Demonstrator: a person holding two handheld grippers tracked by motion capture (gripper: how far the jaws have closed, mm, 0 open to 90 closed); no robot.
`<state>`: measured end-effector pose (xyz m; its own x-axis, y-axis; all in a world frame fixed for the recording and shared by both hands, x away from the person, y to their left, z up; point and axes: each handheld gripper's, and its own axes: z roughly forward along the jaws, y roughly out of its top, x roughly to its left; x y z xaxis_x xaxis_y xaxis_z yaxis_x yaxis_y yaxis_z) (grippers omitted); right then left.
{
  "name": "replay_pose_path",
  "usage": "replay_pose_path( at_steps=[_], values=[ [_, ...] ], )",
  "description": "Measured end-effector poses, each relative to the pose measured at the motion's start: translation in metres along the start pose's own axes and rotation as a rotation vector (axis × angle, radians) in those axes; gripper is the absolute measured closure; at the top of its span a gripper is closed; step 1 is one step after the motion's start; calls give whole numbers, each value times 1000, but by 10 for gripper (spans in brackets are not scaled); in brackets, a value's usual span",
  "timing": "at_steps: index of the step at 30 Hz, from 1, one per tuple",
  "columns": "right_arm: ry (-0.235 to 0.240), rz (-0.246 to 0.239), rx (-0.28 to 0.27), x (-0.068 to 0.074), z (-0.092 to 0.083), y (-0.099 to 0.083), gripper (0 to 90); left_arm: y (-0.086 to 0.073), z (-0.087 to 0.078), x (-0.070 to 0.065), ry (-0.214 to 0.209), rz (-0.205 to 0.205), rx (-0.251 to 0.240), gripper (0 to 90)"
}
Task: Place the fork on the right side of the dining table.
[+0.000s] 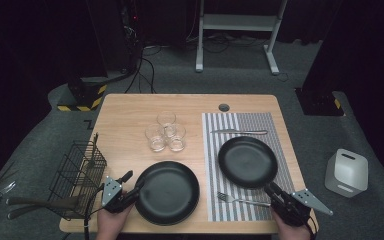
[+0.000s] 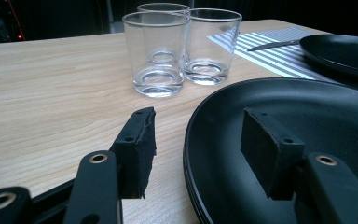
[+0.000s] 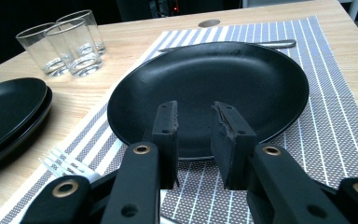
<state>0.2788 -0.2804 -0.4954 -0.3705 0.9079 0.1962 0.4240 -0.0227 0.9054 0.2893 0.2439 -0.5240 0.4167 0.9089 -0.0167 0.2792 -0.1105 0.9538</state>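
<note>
Your left gripper (image 1: 130, 186) sits at the desk's near left, jaws spread, straddling the left rim of the near plate (image 1: 167, 192). In the left gripper view one pad (image 2: 137, 151) hangs outside the rim over bare wood and the other pad (image 2: 268, 154) over the plate's well. Neither seems to press yet, so treat that plate as not gripped. It looks like a stack of two; a second rim shows beneath.

Your right gripper (image 1: 271, 189) waits at the near edge of the placemat (image 1: 260, 122), jaws narrowed with a gap between them and nothing in it, aimed at the far plate (image 1: 247, 161). The fork (image 1: 240, 200) lies just beside it on the mat.

The step in hand looks like lifting the near plate. Slide the left gripper further on, so the rim sits deep between the pads, then close squarely. Check whether you catch one plate or both. Lift level and slowly; the glasses (image 1: 166, 132) stand near the far rim, so draw away from them. Keep the right gripper off the fork.
</note>
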Motion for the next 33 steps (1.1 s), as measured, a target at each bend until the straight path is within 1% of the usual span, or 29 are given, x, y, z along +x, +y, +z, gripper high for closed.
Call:
replay_pose_path(
  at_steps=[5, 11, 18, 21, 23, 27, 33],
  values=[
    [10, -11, 4, 5, 1, -1, 715, 0, 0, 0, 0, 0, 0, 451],
    [45, -32, 20, 18, 6, -1, 702, 0, 0, 0, 0, 1, 1, 451],
    [107, -70, 59, 42, 20, -2, 684, 0, 0, 0, -1, 1, 0, 451],
    [131, -91, 74, 50, 26, -2, 684, 0, 0, 0, -2, 0, -1, 451],
    [144, -96, 86, 55, 29, -3, 684, 0, 0, 0, -2, -1, -1, 452],
    [169, -108, 98, 64, 35, -4, 685, 0, 0, 0, -3, 1, 0, 451],
    [209, -139, 114, 79, 46, -3, 684, 0, 0, 0, -3, 1, 2, 451]
  ],
)
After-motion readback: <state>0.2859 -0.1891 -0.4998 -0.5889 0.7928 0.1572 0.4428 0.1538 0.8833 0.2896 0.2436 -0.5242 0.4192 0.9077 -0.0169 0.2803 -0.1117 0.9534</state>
